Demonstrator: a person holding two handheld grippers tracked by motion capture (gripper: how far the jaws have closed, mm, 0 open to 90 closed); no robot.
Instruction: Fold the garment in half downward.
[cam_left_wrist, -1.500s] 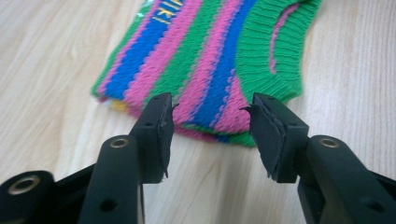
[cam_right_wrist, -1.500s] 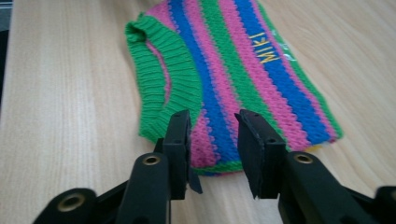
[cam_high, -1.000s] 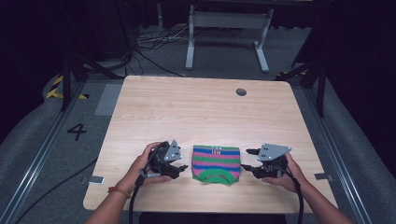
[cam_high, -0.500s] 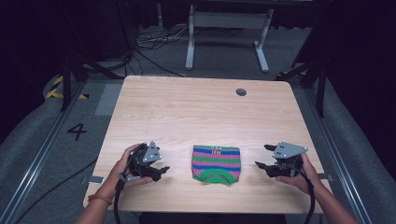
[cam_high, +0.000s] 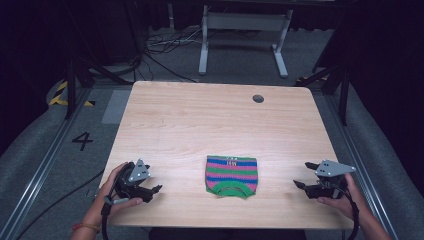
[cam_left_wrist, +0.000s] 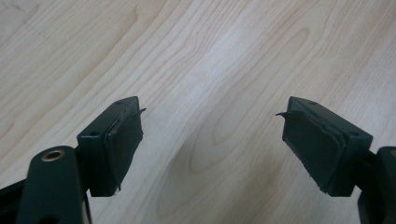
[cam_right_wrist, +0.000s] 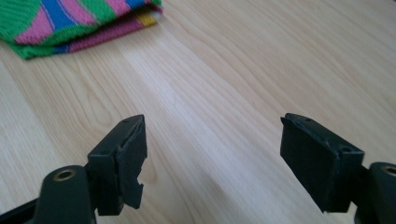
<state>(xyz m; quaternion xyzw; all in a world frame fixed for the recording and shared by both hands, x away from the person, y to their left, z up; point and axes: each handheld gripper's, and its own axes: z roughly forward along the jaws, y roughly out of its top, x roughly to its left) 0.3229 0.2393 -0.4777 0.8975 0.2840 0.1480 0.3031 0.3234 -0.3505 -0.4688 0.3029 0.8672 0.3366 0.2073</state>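
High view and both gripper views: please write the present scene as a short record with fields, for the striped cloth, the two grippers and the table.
item: folded knitted cloth with green, pink and blue stripes, flat near the front edge
surface: light wooden table
left gripper: open, holds nothing, apart from the cloth on its left side
right gripper: open, holds nothing, apart from the cloth on its right side
contact: none between grippers and cloth
other: small round dark hole at the far side of the table

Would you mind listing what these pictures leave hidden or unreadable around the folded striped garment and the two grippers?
- Striped knit garment: the small label near its top edge is too small to read in the high view; the right gripper view's top edge cuts it off.
- Its underside and inner layers: hidden by the fold.
- Left gripper and right gripper: their undersides face away.
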